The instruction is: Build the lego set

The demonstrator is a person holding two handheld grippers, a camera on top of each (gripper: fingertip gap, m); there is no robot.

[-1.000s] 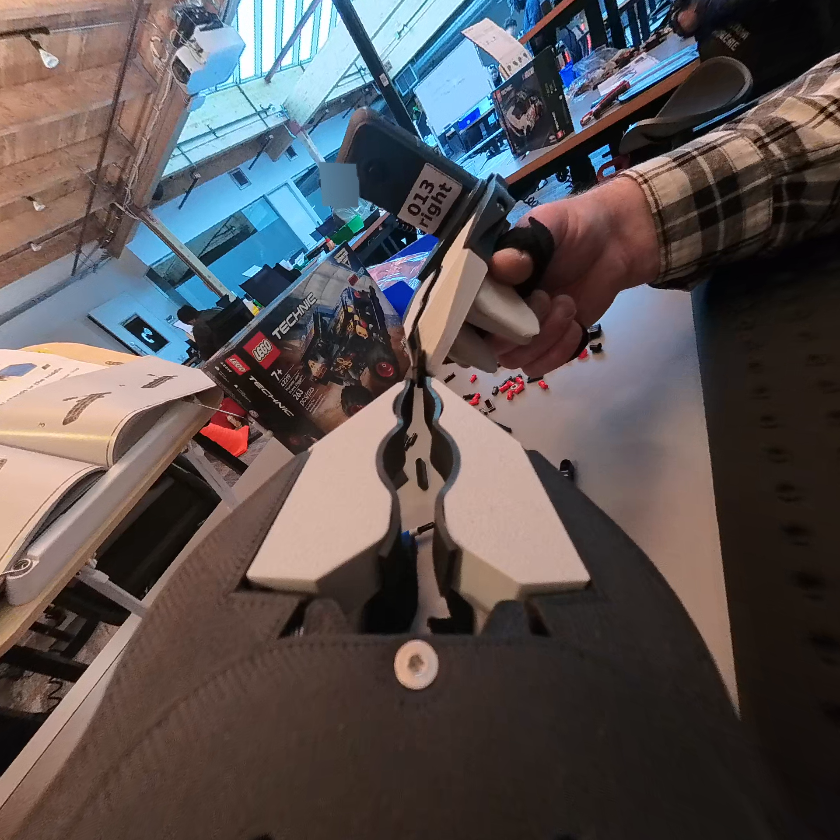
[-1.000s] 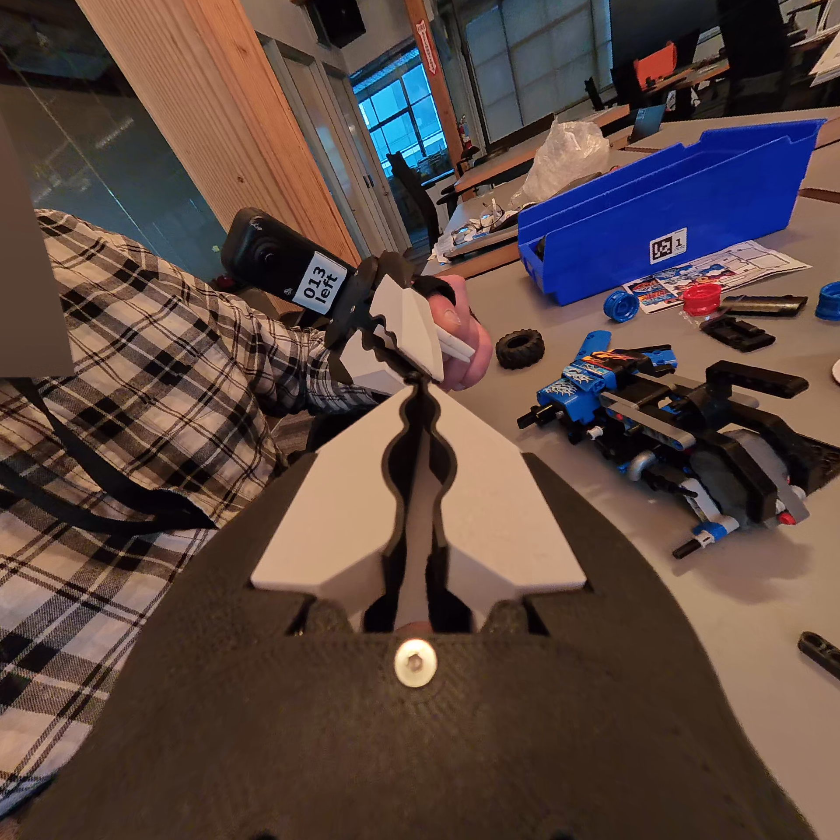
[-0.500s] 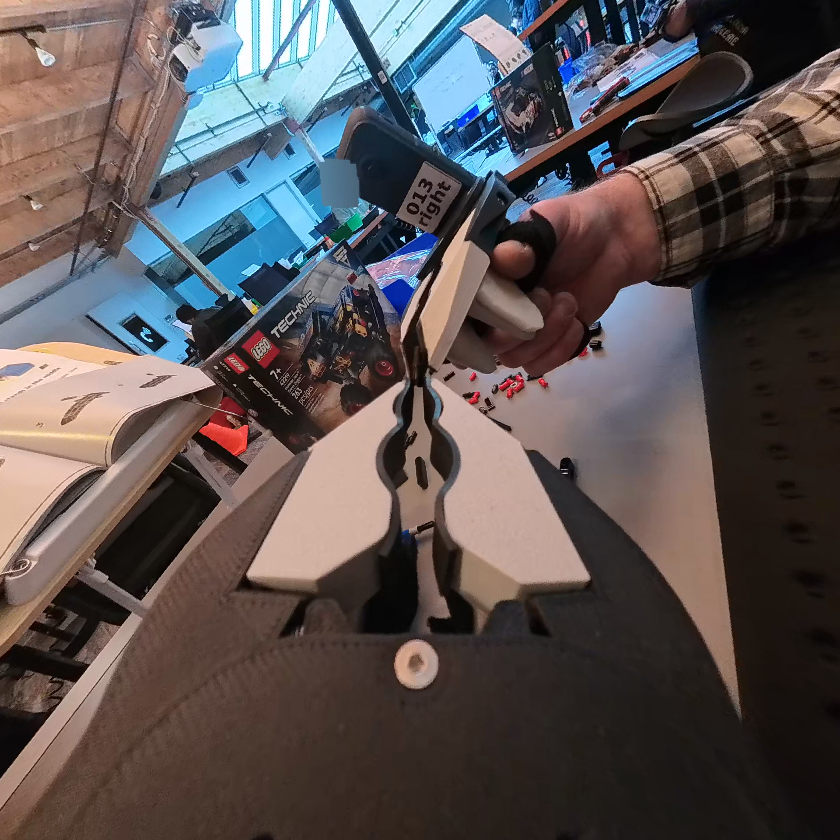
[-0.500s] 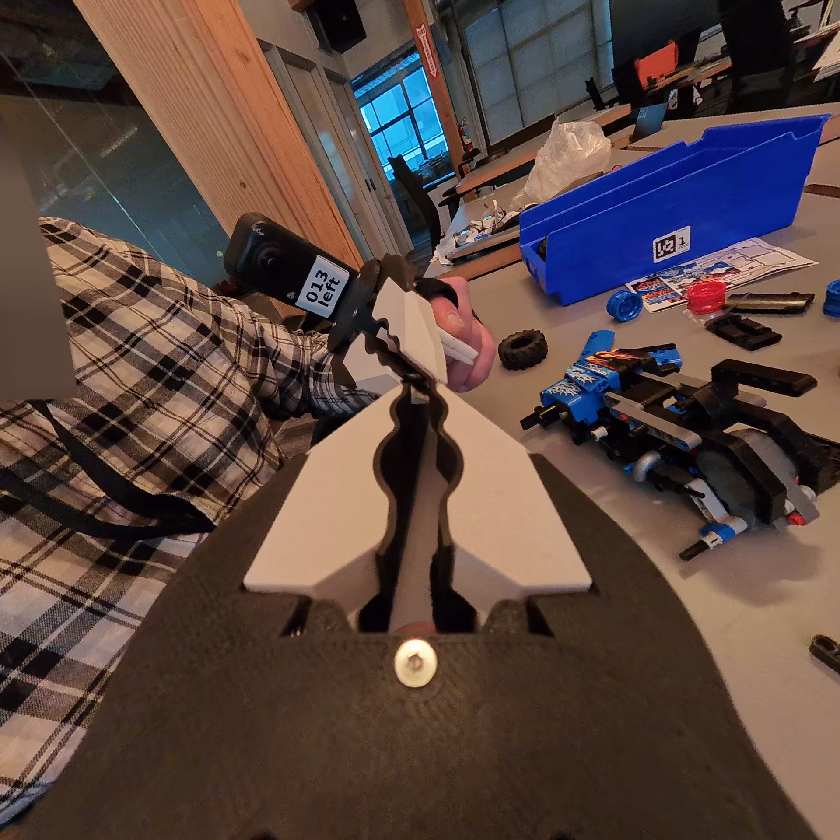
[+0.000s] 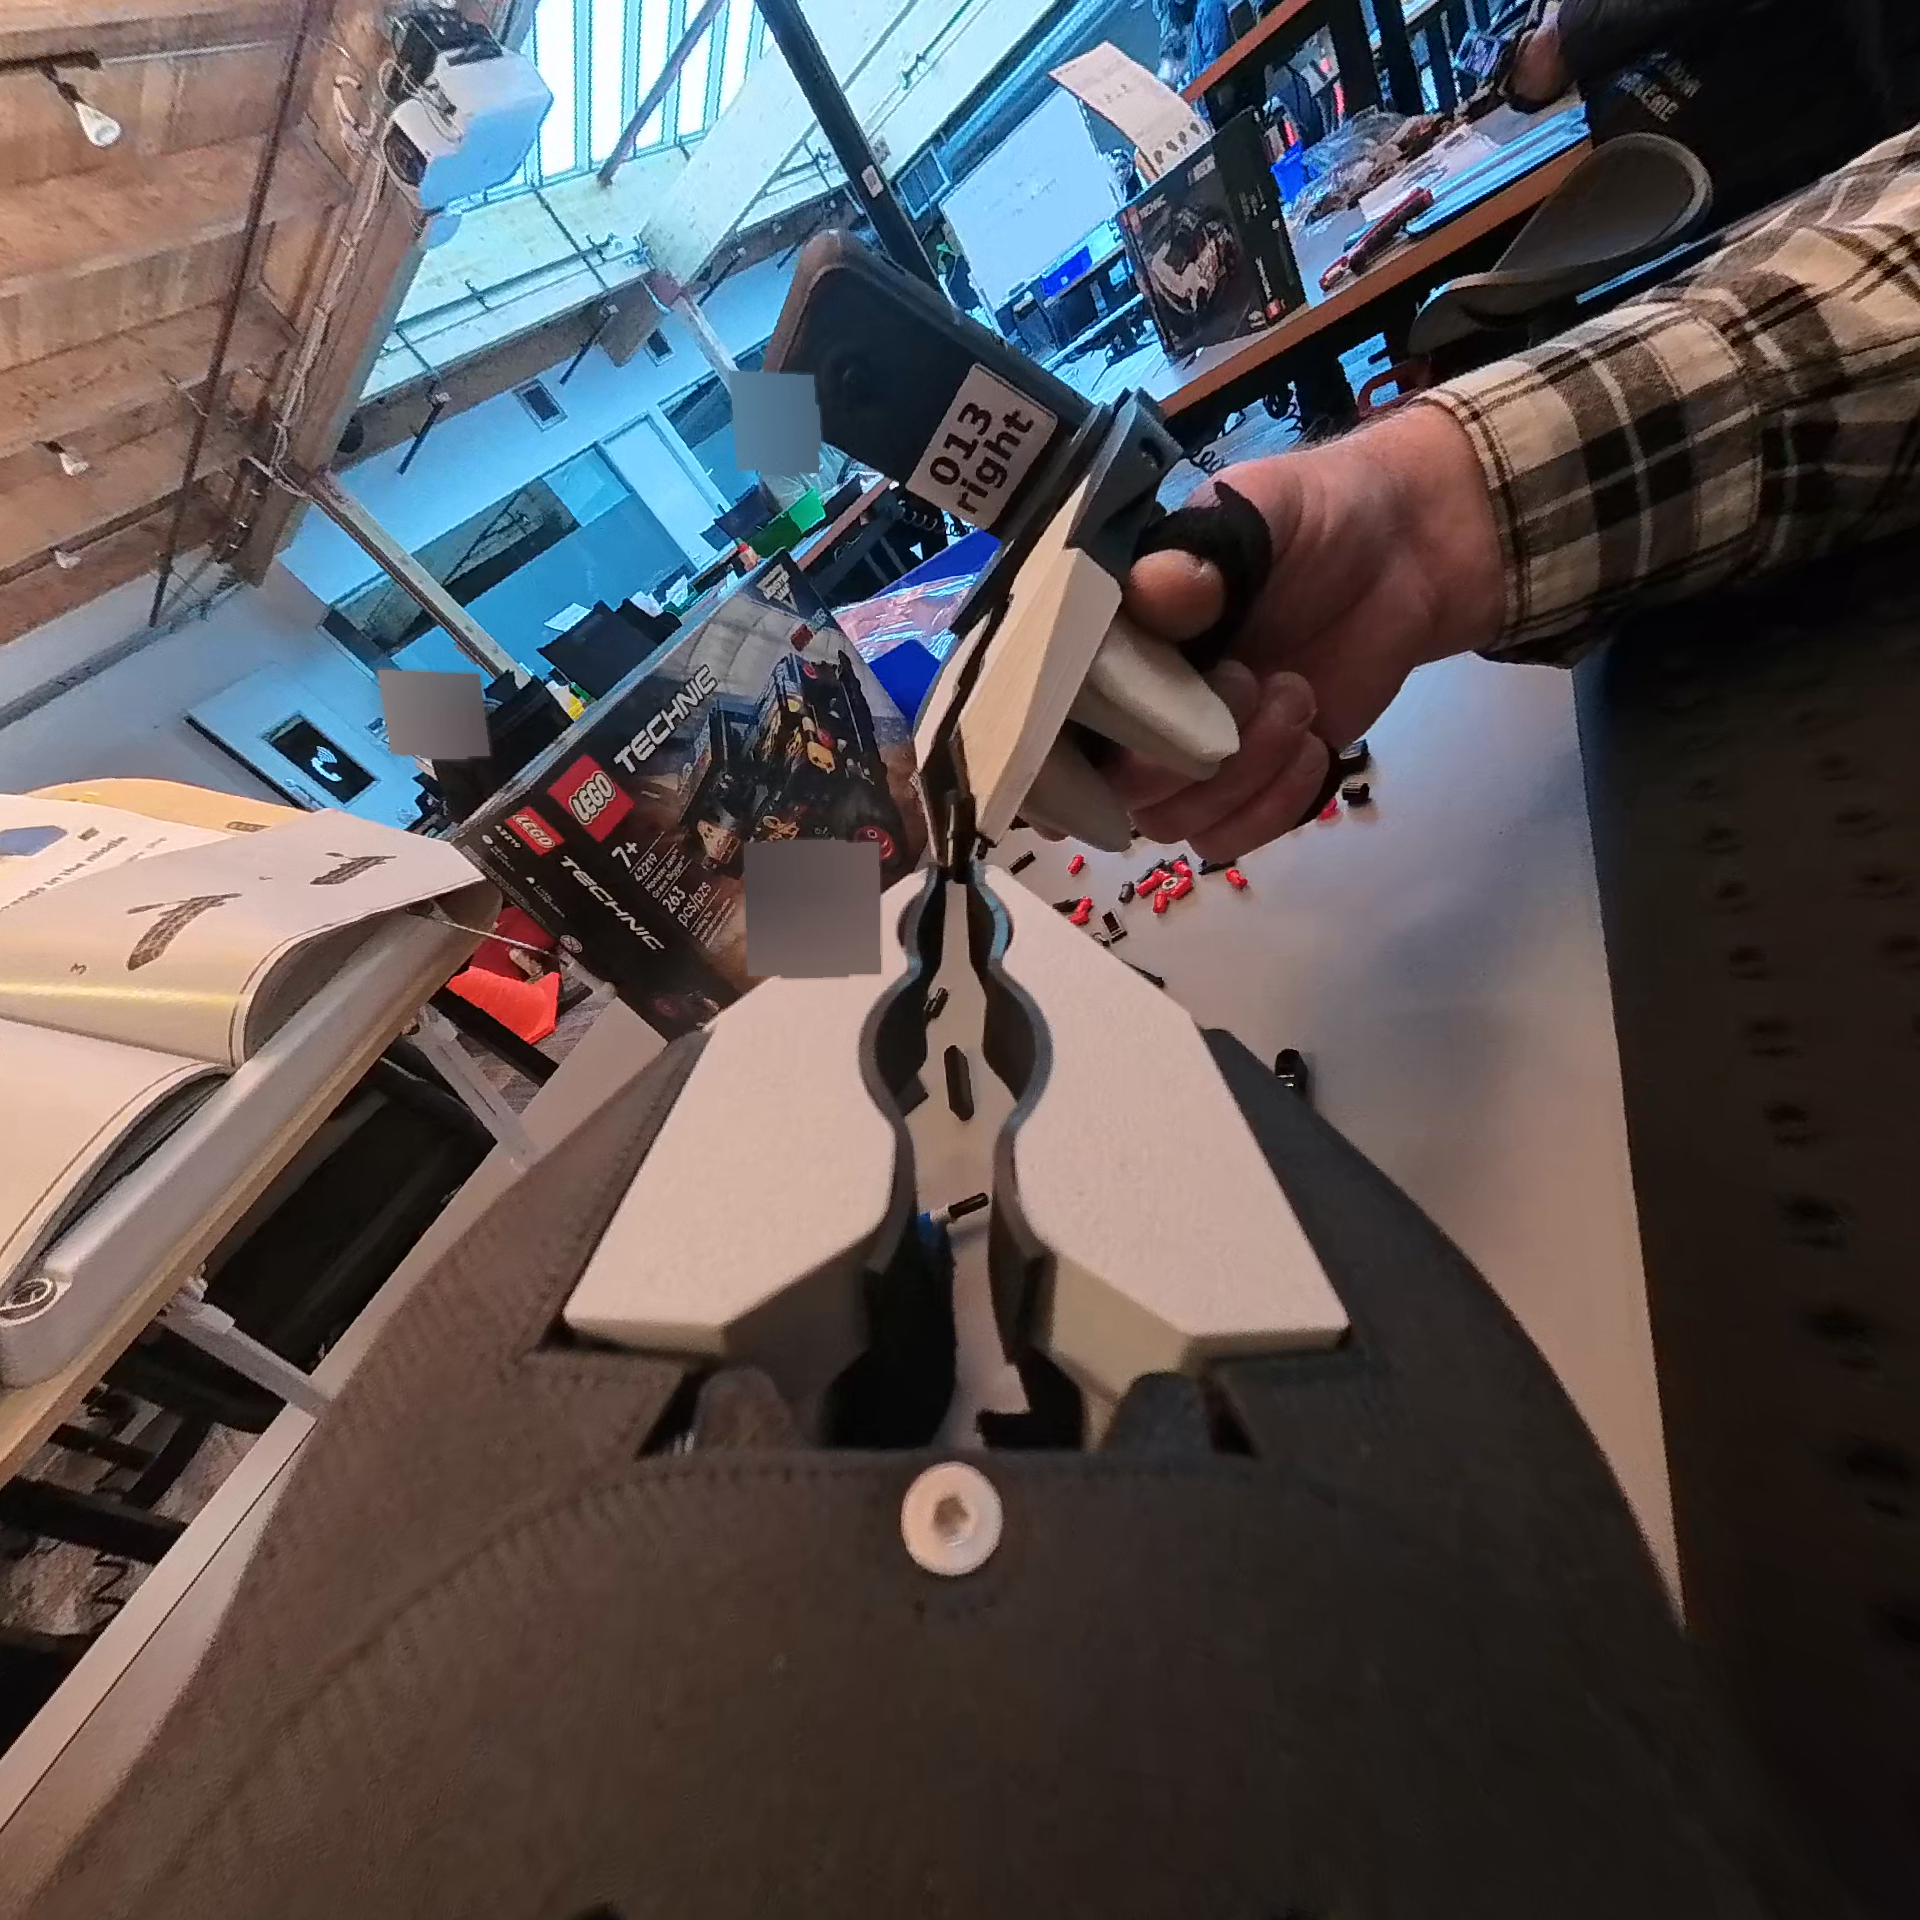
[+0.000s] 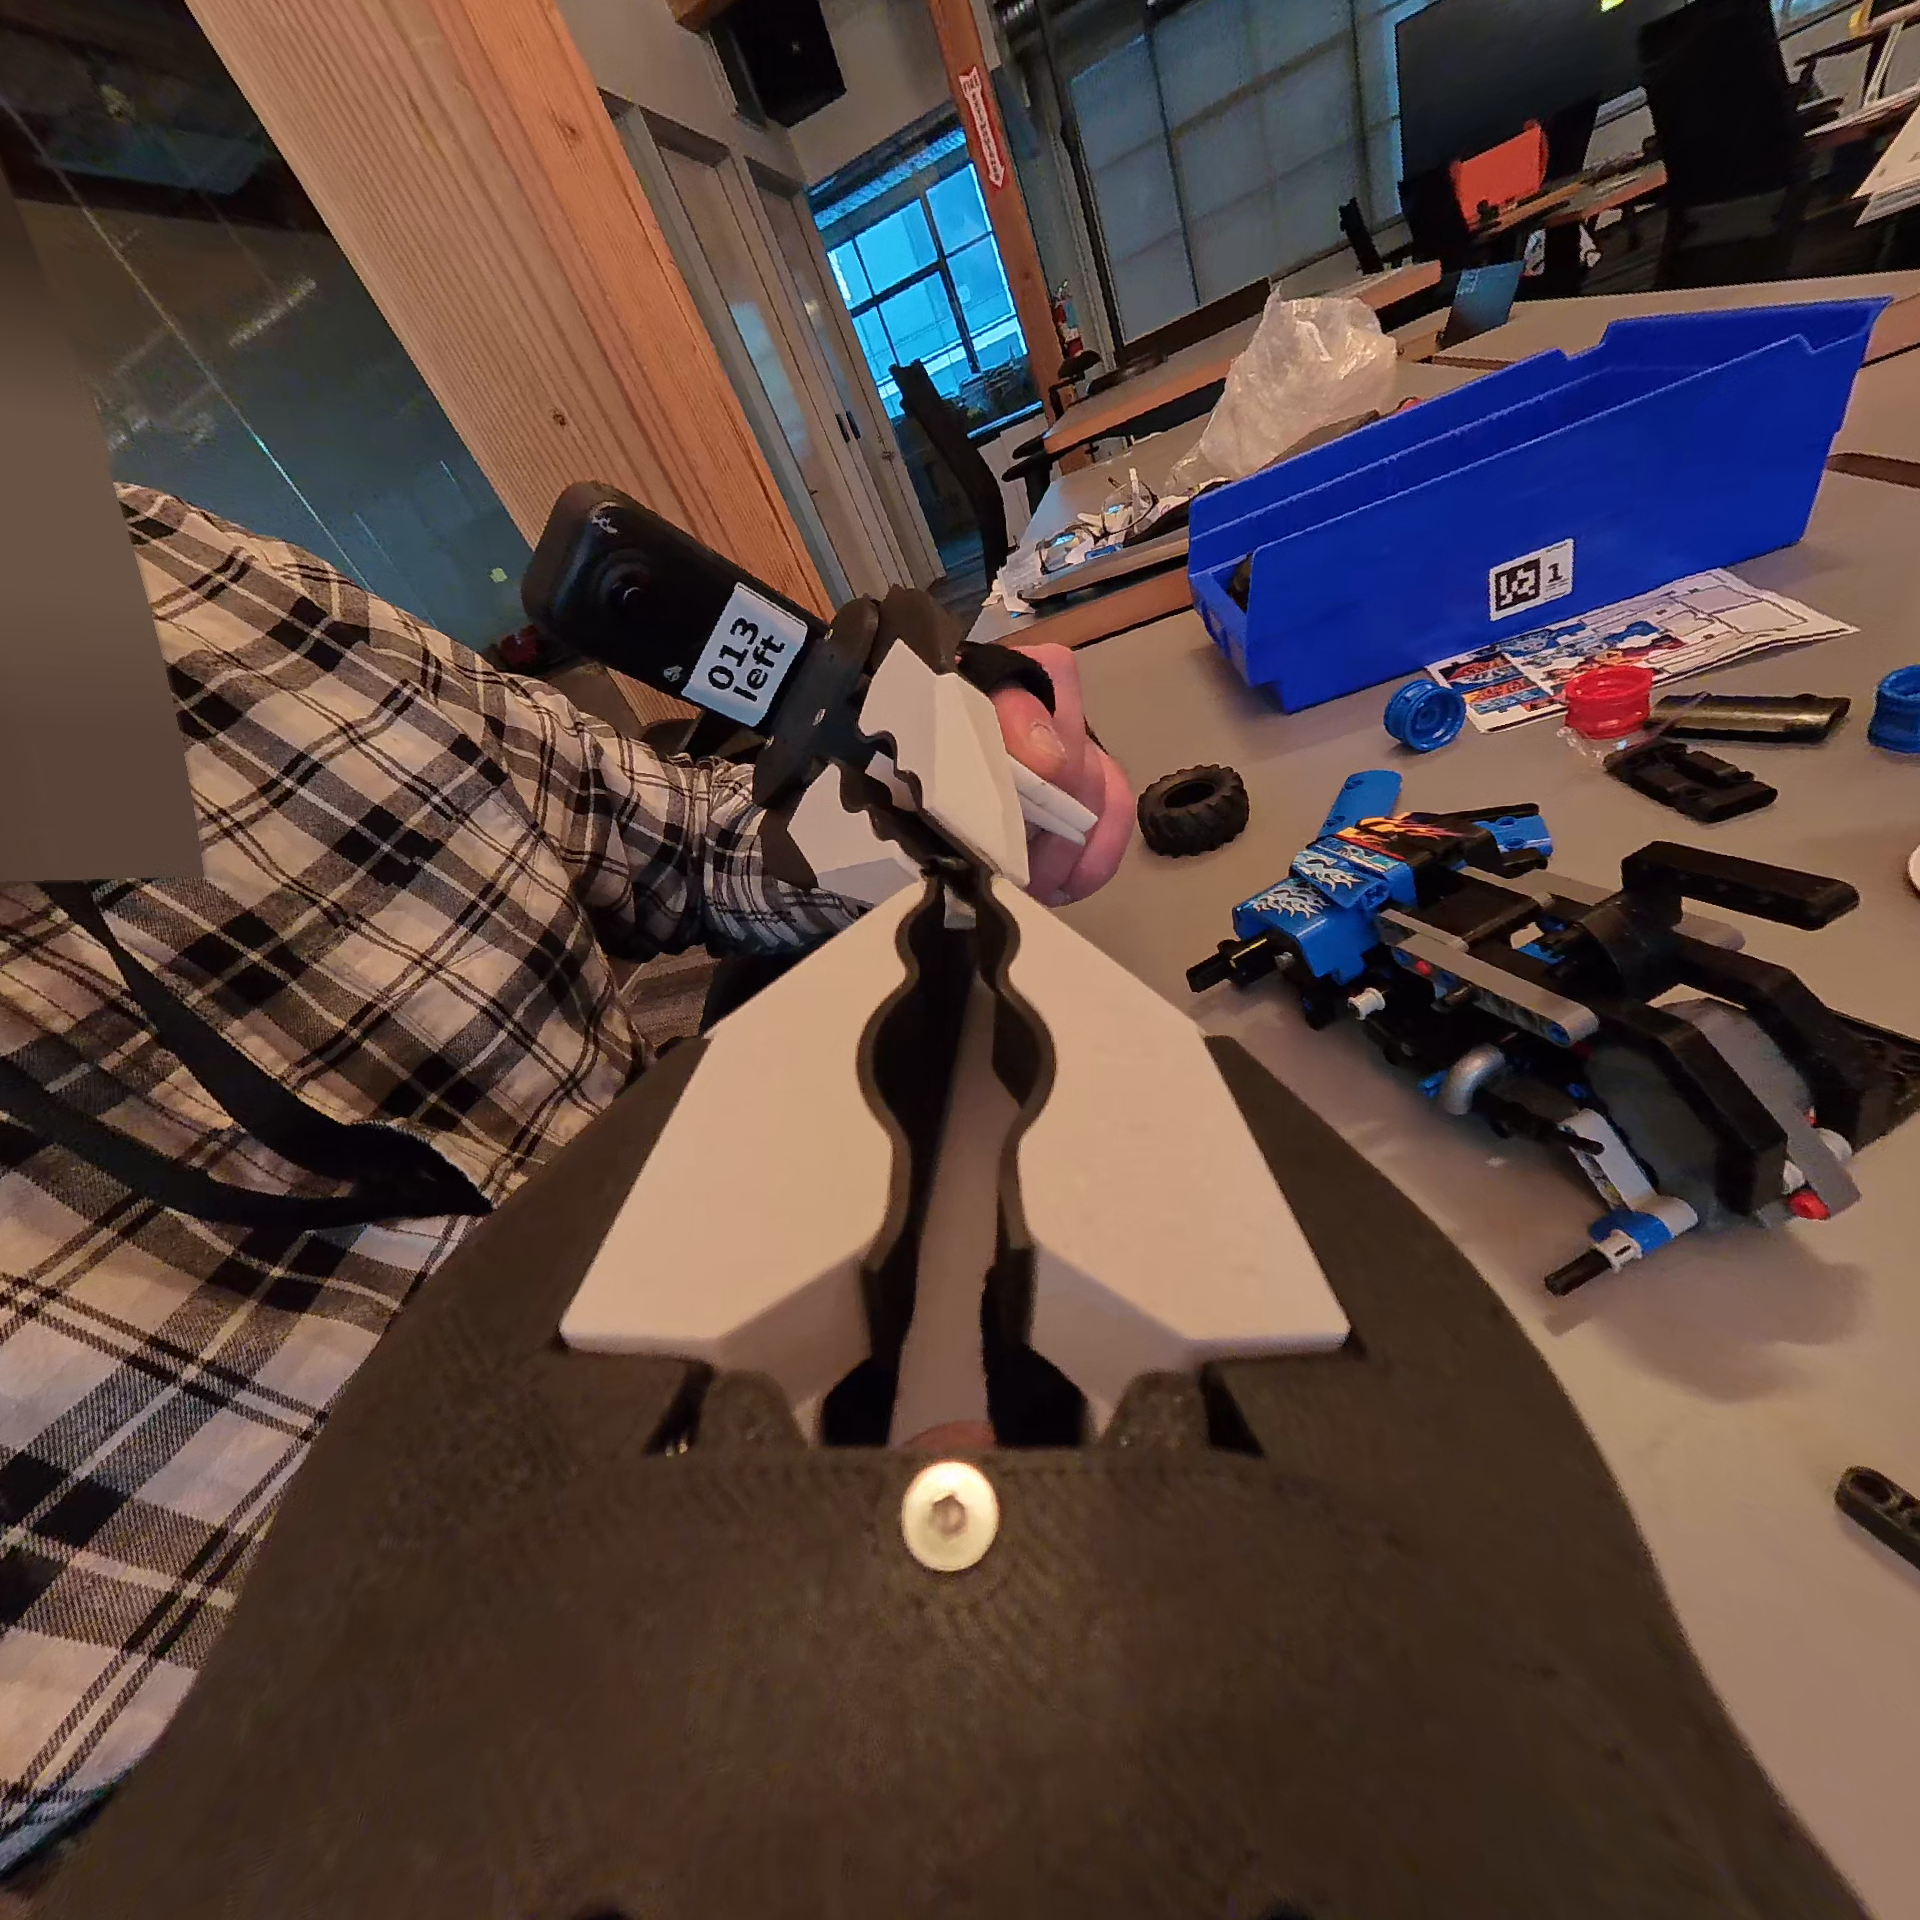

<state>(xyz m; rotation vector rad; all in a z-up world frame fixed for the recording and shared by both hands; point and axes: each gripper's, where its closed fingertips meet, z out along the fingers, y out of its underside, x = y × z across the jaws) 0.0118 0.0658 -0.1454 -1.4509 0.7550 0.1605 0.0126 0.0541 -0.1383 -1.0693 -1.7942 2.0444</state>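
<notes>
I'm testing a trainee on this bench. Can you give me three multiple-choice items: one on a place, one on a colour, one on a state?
1. Where is the loose black tyre?
A. On the table, between the left hand and the model
B. Inside the bin
C. Mounted on the model

2. What colour is the bin behind the model?
A. Red
B. Blue
C. Green

3. How is the instruction booklet?
A. Shut
B. Rolled up
C. Open

Answers:
1. A: the tyre lies alone between the left hand and the model.
2. B: the bin is blue.
3. C: the booklet shows spread pages.
</notes>
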